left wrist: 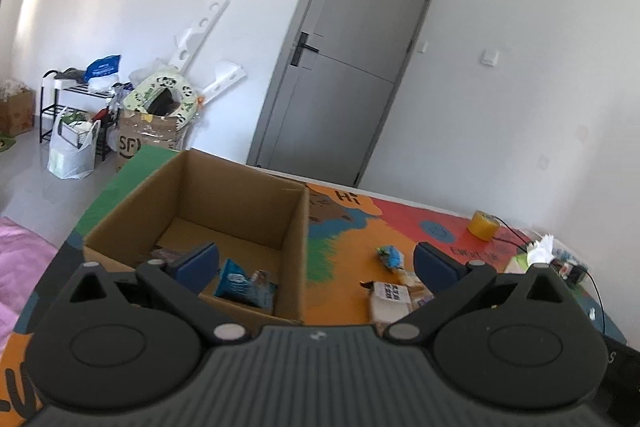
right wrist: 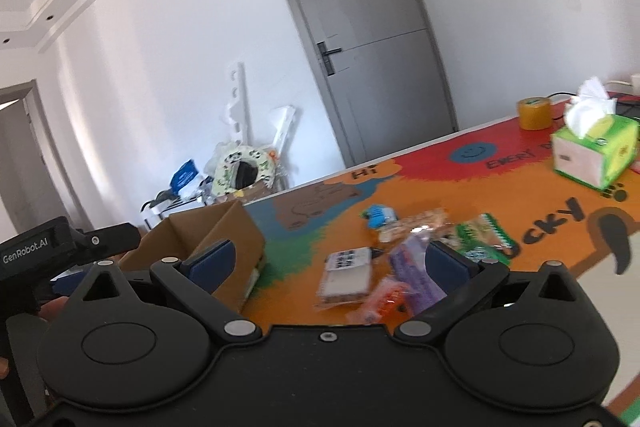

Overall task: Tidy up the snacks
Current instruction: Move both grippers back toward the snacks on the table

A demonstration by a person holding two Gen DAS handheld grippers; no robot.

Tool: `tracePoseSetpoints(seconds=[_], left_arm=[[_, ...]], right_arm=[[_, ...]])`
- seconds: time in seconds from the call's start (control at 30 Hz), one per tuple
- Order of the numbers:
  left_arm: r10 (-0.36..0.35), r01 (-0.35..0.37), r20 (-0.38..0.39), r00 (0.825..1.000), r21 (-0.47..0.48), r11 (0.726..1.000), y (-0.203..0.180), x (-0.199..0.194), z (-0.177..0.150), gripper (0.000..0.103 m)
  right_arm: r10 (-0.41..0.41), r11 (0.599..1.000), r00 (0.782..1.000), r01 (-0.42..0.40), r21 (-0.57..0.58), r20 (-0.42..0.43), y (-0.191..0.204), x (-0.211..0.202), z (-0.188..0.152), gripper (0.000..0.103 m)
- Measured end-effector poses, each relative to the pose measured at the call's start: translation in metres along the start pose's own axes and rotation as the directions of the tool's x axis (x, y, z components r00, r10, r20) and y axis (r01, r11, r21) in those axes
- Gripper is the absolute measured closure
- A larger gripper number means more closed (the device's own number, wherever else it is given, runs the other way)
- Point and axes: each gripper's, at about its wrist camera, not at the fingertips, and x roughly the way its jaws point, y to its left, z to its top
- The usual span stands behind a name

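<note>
— Right up against both lenses sit the tools: the left gripper (left wrist: 316, 261) has its jaws spread wide with nothing between them, poised over the near wall of the cardboard box (left wrist: 298, 247), and the right gripper (right wrist: 326, 261) is likewise agape and empty, above the loose pile.

— How much is sorted, would you say?

— Barely begun, by my reckoning. Inside the box lies a blue snack packet (left wrist: 244, 285), with a darker wrapper (left wrist: 162, 254) beside it (half hidden behind a finger pad). Everything else waits outside on the table mat (right wrist: 500, 187): a white labelled packet (right wrist: 346, 277), a purple packet (right wrist: 412, 269), an orange wrapper (right wrist: 380, 301), a green packet (right wrist: 482, 237), a beige bar (right wrist: 416, 227) and a small blue-green wrapper (right wrist: 380, 215), all clustered just beside the box.

— And the surroundings?

— That mat is loud: orange, red, green, cartoon lettering. Toward its far end stand a tissue box (right wrist: 596, 155) and a roll of yellow tape (right wrist: 534, 113). Beyond, white walls, a grey door (left wrist: 348, 55), and floor clutter against the wall: bags, a rack, another carton.
</note>
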Motion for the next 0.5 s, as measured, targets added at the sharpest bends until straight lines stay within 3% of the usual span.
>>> tracePoseSetpoints(seconds=[0.27, 0.5], left_arm=[[-0.071, 0.073, -0.030, 0.997, 0.051, 0.996, -0.029, 0.005, -0.011, 0.000], [-0.093, 0.102, -0.076, 0.993, 0.116, 0.988, -0.055, 0.011, -0.021, 0.000]], right_arm=[[-0.075, 0.997, 0.997, 0.075, -0.017, 0.009, -0.025, -0.018, -0.006, 0.000], [-0.136, 0.991, 0.991, 0.136, -0.001, 0.022, -0.053, -0.034, -0.008, 0.000]])
